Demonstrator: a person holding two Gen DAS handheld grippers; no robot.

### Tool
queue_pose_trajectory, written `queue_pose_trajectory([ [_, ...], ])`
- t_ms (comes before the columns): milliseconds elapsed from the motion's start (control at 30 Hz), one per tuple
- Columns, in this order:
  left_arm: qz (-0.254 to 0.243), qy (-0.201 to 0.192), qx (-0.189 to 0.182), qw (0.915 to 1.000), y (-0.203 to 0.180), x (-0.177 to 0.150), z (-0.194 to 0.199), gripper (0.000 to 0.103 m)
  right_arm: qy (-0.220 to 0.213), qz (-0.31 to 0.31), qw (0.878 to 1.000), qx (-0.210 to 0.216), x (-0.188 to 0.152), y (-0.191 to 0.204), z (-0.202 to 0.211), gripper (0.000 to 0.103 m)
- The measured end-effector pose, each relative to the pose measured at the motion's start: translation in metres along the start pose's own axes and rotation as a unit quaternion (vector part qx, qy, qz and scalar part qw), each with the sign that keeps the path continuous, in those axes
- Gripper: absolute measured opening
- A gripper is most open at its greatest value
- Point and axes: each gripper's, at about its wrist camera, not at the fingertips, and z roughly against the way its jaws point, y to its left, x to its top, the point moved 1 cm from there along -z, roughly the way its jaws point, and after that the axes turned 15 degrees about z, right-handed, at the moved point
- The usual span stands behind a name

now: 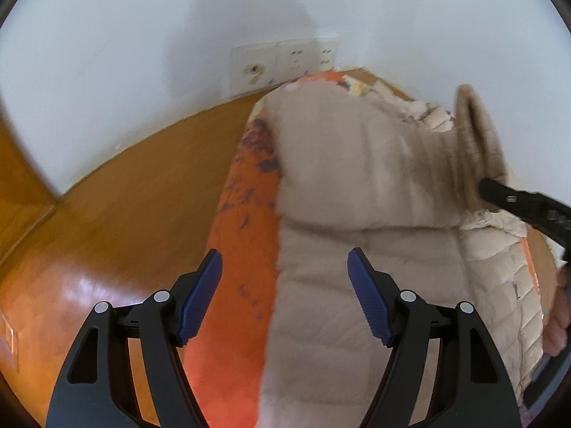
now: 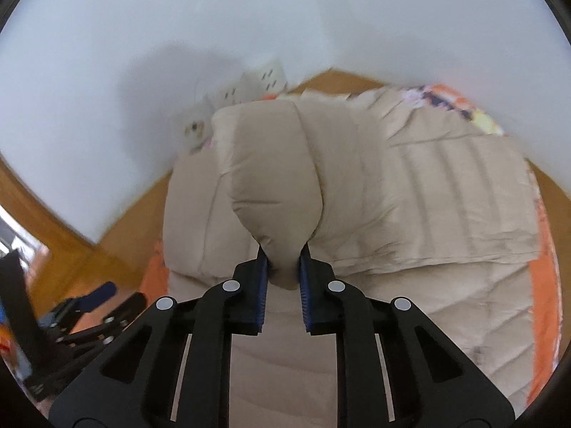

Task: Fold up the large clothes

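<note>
A beige quilted down jacket (image 1: 357, 185) lies spread on an orange patterned bed cover (image 1: 235, 214), which rests on a wooden floor (image 1: 142, 178) beside a white wall (image 1: 142, 35) bearing a row of wall sockets (image 1: 285, 60). In the left wrist view, the left gripper (image 1: 283, 271) hovers above the near edge of the jacket where it meets the cover; its jaws are spread wide, the blue ribbed pads (image 1: 201, 292) clear of any fabric. At the right of that view the black tip of the right gripper (image 1: 499, 196) meets a raised, motion-blurred portion of the jacket, which stands above the flat part of the garment. In the right wrist view, the right gripper (image 2: 282, 260) is clamped on a puffy fold of the jacket (image 2: 278, 178), the cloth bulging upward and outward from between the two blue pads (image 2: 262, 299). The remainder of the garment lies flat beneath, its quilted stitching visible at right, with the orange cover (image 2: 542, 303) showing along the right margin. The left gripper (image 2: 96, 299) appears low at the left of that view, near the cover's edge.
</note>
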Motion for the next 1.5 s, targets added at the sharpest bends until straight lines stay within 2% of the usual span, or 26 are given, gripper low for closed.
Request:
queue_pose_trajectory([
  [133, -0.018, -0.011, -0.013, 0.9997, -0.021, 0.010, -0.003, 0.071, -0.027, -0.033, 0.999, -0.012, -0.003, -0.032, 0.035, 0.016],
  [300, -0.028, -0.015, -0.029, 0.9991, -0.043, 0.020, -0.019, 0.071, -0.041, -0.076, 0.996, -0.036, -0.011, -0.076, 0.059, 0.015],
  [433, -0.037, -0.019, -0.031, 0.9987, -0.056, 0.027, -0.033, 0.071, -0.035, -0.112, 0.992, -0.042, -0.022, -0.111, 0.061, 0.015],
  [600, -0.046, -0.007, -0.006, 0.9989, -0.065, 0.031, -0.058, 0.071, -0.016, -0.136, 0.989, -0.056, -0.034, -0.148, 0.047, 0.016],
  [700, -0.045, 0.000, 0.005, 0.9990, -0.066, 0.030, -0.067, 0.071, 0.001, -0.153, 0.985, -0.074, -0.045, -0.164, 0.040, 0.026],
  [733, -0.047, -0.001, 0.005, 0.9989, -0.067, 0.029, -0.067, 0.071, 0.000, -0.160, 0.984, -0.084, -0.048, -0.167, 0.042, 0.036],
  [767, -0.049, -0.002, 0.005, 0.9988, -0.067, 0.029, -0.067, 0.071, -0.007, -0.165, 0.981, -0.099, -0.050, -0.172, 0.046, 0.042],
  [800, -0.051, -0.002, 0.007, 0.9987, -0.068, 0.029, -0.066, 0.071, -0.016, -0.164, 0.981, -0.100, -0.051, -0.174, 0.050, 0.053],
  [833, -0.050, -0.001, 0.007, 0.9987, -0.068, 0.029, -0.066, 0.071, -0.025, -0.162, 0.982, -0.097, -0.051, -0.177, 0.052, 0.055],
  [967, -0.042, 0.000, 0.017, 0.9990, -0.069, 0.030, -0.070, 0.072, -0.012, -0.128, 0.987, -0.100, -0.045, -0.184, 0.042, 0.055],
  [1133, -0.034, -0.004, 0.035, 0.9988, -0.073, 0.030, -0.070, 0.072, 0.031, -0.099, 0.988, -0.111, -0.050, -0.202, 0.003, 0.055],
  [1200, -0.028, -0.004, 0.041, 0.9988, -0.073, 0.030, -0.063, 0.072, 0.045, -0.105, 0.989, -0.091, -0.056, -0.214, -0.012, 0.055],
  [1367, -0.002, -0.010, 0.055, 0.9984, -0.066, 0.021, -0.032, 0.072, 0.022, -0.096, 0.993, -0.065, -0.061, -0.219, 0.007, 0.061],
  [1500, 0.027, -0.004, 0.065, 0.9975, -0.043, 0.007, -0.003, 0.073, 0.012, -0.074, 0.996, -0.054, -0.072, -0.209, 0.036, 0.069],
])
